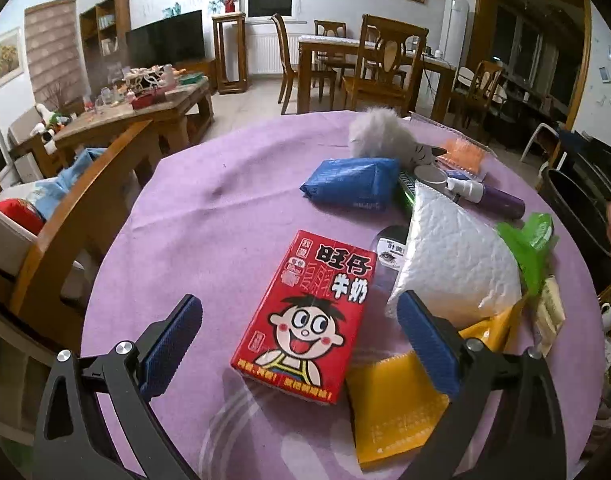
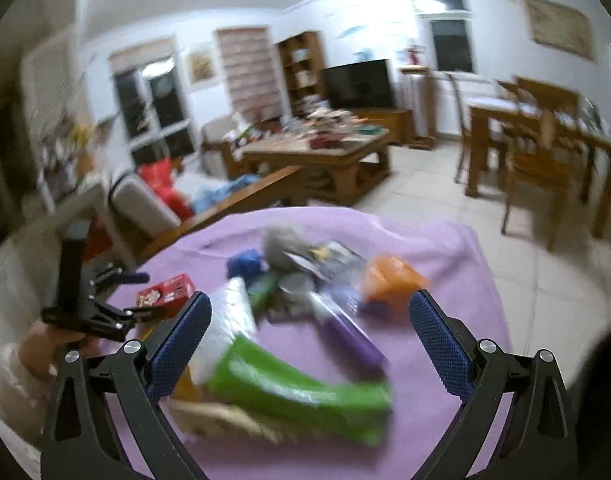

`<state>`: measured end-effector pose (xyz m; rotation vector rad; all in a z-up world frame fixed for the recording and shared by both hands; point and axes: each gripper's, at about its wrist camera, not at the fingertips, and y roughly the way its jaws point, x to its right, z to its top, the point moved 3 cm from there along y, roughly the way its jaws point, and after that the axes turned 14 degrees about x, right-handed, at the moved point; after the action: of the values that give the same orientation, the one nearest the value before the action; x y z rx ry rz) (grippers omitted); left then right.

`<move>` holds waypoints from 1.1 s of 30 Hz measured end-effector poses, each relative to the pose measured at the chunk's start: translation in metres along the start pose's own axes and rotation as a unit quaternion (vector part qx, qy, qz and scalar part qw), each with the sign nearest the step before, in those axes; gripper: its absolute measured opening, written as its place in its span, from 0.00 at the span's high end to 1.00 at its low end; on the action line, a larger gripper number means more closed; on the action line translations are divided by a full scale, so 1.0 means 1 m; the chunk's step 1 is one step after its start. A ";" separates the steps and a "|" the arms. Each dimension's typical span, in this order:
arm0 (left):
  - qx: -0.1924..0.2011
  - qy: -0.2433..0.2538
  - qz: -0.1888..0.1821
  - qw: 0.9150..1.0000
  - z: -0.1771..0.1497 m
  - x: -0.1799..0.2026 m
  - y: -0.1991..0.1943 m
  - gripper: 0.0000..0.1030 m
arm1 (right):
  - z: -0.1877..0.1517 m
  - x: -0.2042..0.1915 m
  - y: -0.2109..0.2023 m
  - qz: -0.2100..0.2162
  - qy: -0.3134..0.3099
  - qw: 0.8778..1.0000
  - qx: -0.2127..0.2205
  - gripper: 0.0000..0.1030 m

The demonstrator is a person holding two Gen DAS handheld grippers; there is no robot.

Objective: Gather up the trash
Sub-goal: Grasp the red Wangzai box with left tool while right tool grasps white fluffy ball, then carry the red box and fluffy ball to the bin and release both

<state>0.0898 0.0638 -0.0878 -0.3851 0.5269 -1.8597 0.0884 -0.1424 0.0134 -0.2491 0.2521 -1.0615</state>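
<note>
Living-room setting: wooden dining set, coffee table, dark TV, shelves behind a round worktop under a lilac cloth.

Left wrist view. Left tool is open, nothing between its blue pads; both fingers hover above the cloth. A red milk carton lies flat between and just ahead of the fingers, nearer the right one. Print on it: large Chinese characters "旺仔" and "牛奶", plus a cartoon face with wide eyes. Just right of the carton: a white bubble mailer resting on a yellow padded envelope, whose small print is unreadable. A small dark item with an eye drawing and partial characters sits half under the mailer. Farther back: blue packet, grey fluffy toy, orange packet, purple spray bottle. Green wrapper lies at the right edge.

Right wrist view, motion-blurred. Right tool stands wide, nothing held. The green wrapper lies just below and between its fingers; purple bottle is just beyond it. The red carton is far left, beside the left tool, which a hand holds. No writing is legible here.
</note>
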 end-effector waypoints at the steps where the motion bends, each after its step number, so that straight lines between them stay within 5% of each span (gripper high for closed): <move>1: -0.002 0.003 0.001 1.000 0.001 0.000 0.001 0.09 | 0.004 -0.007 0.016 0.006 -0.010 1.000 -0.015 0.21; 3: -0.011 0.005 -0.001 1.000 -0.001 0.000 0.003 0.20 | 0.011 -0.021 0.061 0.018 -0.022 0.998 -0.061 0.31; 5: -0.031 -0.006 -0.010 0.999 -0.003 -0.002 0.008 0.32 | 0.016 -0.024 0.090 0.026 -0.025 0.996 -0.086 0.32; 13: -0.046 -0.021 -0.022 0.998 -0.004 -0.009 0.009 0.45 | 0.010 -0.025 0.204 -0.011 -0.048 0.978 -0.201 0.33; 18: -0.041 -0.032 -0.026 0.998 -0.003 -0.014 0.004 0.51 | -0.008 -0.030 0.234 -0.023 -0.064 0.969 -0.238 0.57; 25: -0.012 -0.049 -0.026 0.998 0.006 -0.014 -0.009 0.51 | 0.000 -0.024 0.205 0.008 -0.028 0.981 -0.192 0.61; 33: 0.073 -0.068 -0.048 0.994 0.036 0.005 -0.048 0.51 | 0.045 -0.023 0.067 0.092 0.047 0.995 -0.010 0.61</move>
<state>0.0676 0.0669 -0.0314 -0.4413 0.2834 -1.9349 0.1477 -0.0870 0.0362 -0.1901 0.3650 -0.8889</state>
